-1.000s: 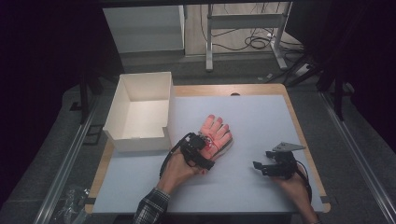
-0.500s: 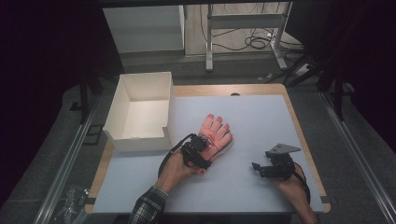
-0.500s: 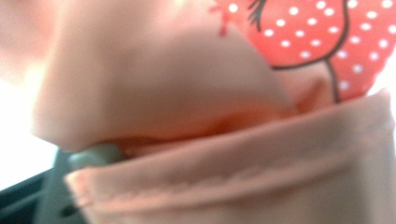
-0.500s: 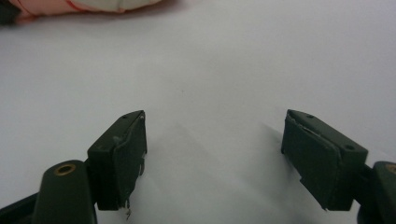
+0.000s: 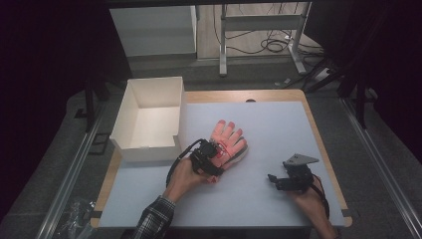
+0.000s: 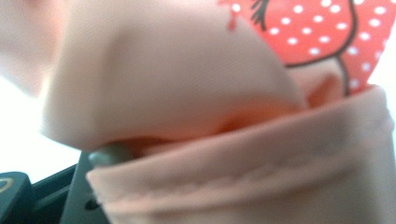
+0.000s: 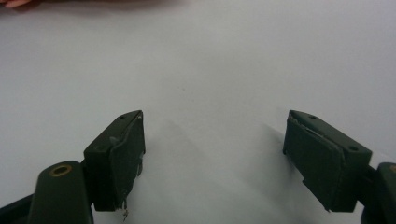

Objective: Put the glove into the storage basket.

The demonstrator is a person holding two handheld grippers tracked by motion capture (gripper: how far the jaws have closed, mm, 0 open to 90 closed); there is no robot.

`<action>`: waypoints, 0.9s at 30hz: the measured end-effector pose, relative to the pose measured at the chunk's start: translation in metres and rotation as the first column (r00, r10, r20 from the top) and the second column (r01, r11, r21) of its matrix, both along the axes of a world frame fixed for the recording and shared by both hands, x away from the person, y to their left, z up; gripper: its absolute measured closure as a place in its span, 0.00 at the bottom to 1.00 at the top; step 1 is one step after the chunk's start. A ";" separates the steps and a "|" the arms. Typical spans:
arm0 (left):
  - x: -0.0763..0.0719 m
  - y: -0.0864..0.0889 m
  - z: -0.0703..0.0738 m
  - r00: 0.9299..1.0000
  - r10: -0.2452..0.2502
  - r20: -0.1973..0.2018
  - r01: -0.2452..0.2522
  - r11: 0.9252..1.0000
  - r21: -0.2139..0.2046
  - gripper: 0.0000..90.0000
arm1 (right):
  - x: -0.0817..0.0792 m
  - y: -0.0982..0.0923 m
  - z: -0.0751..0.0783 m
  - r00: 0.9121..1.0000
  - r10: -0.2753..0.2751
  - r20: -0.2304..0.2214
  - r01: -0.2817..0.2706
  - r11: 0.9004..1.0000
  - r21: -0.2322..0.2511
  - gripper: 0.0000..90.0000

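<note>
A pink glove (image 5: 229, 140) with a red dotted print lies palm-flat in the middle of the white table top (image 5: 278, 124), fingers pointing away from me. My left gripper (image 5: 214, 152) sits at its cuff, shut on the fabric. In the left gripper view the bunched cuff of the glove (image 6: 243, 163) covers the jaws, and one grey fingertip (image 6: 105, 155) peeks out under a fold. My right gripper (image 5: 273, 179) rests low over bare table at the right, apart from the glove. It stands open (image 7: 212, 158) with nothing between its jaws.
An open white cardboard box (image 5: 149, 147) stands at the table's left, close beside the left hand. Wooden table edges (image 5: 318, 134) frame the white top. Desk legs and cables (image 5: 278, 45) lie on the floor beyond the far edge.
Barely anything differs: the left gripper stays at the glove's cuff, and the right gripper has shifted very slightly.
</note>
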State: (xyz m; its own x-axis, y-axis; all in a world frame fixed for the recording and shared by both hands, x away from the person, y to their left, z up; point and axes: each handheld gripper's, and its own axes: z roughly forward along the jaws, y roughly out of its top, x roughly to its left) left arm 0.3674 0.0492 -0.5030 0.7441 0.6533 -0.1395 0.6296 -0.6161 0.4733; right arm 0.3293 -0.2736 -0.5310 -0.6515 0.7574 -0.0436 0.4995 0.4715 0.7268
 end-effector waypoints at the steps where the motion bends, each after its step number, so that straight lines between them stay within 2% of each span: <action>1: 0.001 0.000 0.002 1.000 0.003 0.001 -0.003 1.000 -0.001 0.46 | 0.000 0.000 0.000 1.000 0.001 0.001 -0.001 1.000 -0.001 0.23; 11: 0.011 0.000 0.029 0.998 0.033 0.046 -0.034 0.999 0.024 0.46 | 0.000 0.000 0.000 1.000 0.000 0.002 0.000 1.000 -0.003 0.23; 23: 0.031 0.006 0.067 0.992 0.093 0.087 -0.095 0.995 0.021 0.45 | 0.000 0.000 0.000 1.000 0.001 0.007 -0.001 1.000 -0.002 0.23; 27: 0.039 0.011 0.081 0.990 0.108 0.089 -0.111 0.994 0.022 0.45 | 0.000 0.000 0.000 1.000 0.002 0.006 -0.002 1.000 -0.003 0.23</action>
